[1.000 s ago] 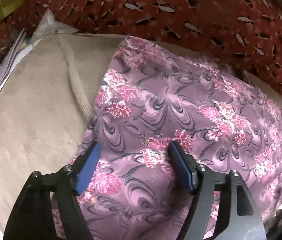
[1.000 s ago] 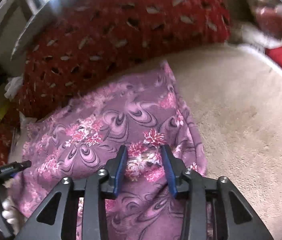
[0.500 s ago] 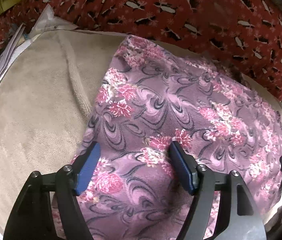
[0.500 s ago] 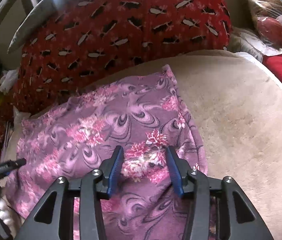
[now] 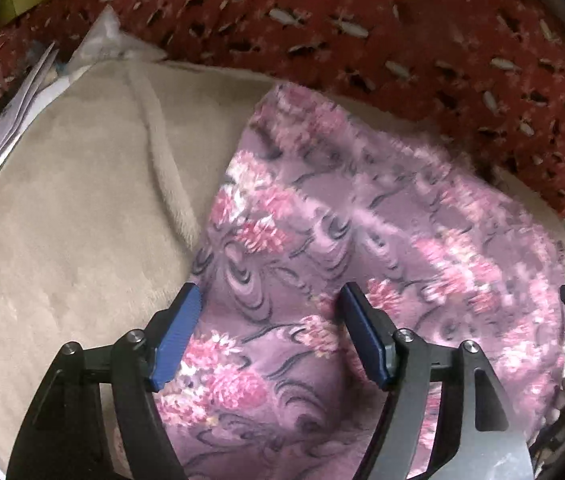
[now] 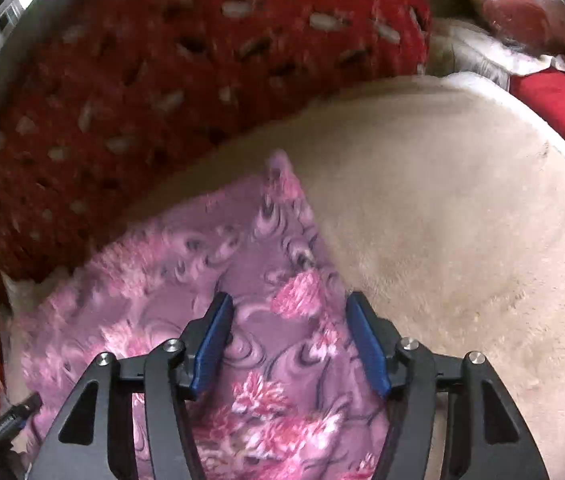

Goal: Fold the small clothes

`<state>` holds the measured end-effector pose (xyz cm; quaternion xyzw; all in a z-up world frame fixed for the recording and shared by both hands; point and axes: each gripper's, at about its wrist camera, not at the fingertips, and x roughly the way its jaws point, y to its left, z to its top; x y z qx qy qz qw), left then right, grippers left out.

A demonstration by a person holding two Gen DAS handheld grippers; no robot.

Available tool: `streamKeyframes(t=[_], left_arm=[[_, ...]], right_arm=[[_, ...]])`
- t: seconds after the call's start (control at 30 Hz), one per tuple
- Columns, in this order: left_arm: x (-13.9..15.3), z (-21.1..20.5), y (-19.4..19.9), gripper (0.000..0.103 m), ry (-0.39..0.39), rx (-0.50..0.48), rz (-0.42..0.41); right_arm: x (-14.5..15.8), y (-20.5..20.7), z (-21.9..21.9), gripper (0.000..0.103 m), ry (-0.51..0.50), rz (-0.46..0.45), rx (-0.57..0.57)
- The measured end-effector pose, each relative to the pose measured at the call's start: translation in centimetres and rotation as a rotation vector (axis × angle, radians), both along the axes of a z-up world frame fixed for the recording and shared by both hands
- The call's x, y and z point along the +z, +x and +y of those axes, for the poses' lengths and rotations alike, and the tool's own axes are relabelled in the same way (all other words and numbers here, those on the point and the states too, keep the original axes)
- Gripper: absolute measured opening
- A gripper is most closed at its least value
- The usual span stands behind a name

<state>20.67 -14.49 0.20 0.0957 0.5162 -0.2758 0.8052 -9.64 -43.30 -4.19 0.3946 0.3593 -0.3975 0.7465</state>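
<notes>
**Right gripper lets go of the near fold**

Beige plush blanket [image 6: 462, 220] covers the surface on which a mauve fleece garment with pink flowers and dark swirls [image 5: 362, 220] lies spread, its far edge touching a red cushion patterned with pale and black dashes [image 5: 402, 20].

The change is at the right gripper [image 6: 288, 340]. Half a second ago its blue pads stood close together with a bunch of the flowered cloth between them; now they stand clearly wider, with the fabric lying loose and flat in the gap, so it has released its hold. It also sits nearer the garment's right-hand edge than before, one pad just over the border with the blanket. Both pictures are motion-blurred, so both tools seem to be moving.

The left gripper [image 5: 270, 332] is unchanged in its spread: jaws wide, empty, straddling the garment's left edge, with the cloth passing between the pads untouched as far as can be seen.

My reading is that one laying-down step has just ended and the piece rests unheld on the blanket, flat and roughly rectangular. Whether it is already doubled over I cannot tell. A further fold would call for fresh grips at the near corners.

At the left, white papers [image 5: 14, 108] lie beside the blanket.
</notes>
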Motion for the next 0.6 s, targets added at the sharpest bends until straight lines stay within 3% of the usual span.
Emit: streamKeyframes(t=[0.13,0.2,0.27,0.37,0.43,0.5,0.57,0.6], left_arm=[[1.5,-0.2,2.0,0.071,-0.132,0.026,0.103],[1.3,-2.2,3.4,0.071,-0.108,-0.007,0.13],[0.6,-3.9,4.4,0.071,-0.056,-0.024,0.123],[-1.9,-5.9,5.7,0.074,0.06,-0.026,0.14],[-1.8,-6.8,5.2,0.076,0.092,-0.059,0.078],[-1.1,-7.2,4.8,0.075,0.135,-0.114,0.065],[-0.1,-6.1,5.1,0.074,0.098,-0.126,0.123],[0.6,-4.8,5.6,0.074,0.042,-0.111,0.183]], right_arm=[[0.9,-0.5,-1.9,0.063,-0.01,-0.034,-0.031],[0.6,-0.1,-2.9,0.057,0.014,-0.027,-0.029],[0.5,0.7,-3.7,0.005,0.038,-0.052,0.015],[1.0,0.9,-3.8,0.01,0.011,-0.088,0.002],[-0.8,1.0,-4.2,0.011,0.088,-0.046,-0.015],[-0.1,0.8,-4.1,0.017,0.064,-0.044,-0.023],[1.3,0.9,-3.6,0.017,0.015,-0.009,-0.01],[2.3,0.8,-2.9,0.017,-0.024,-0.018,0.01]])
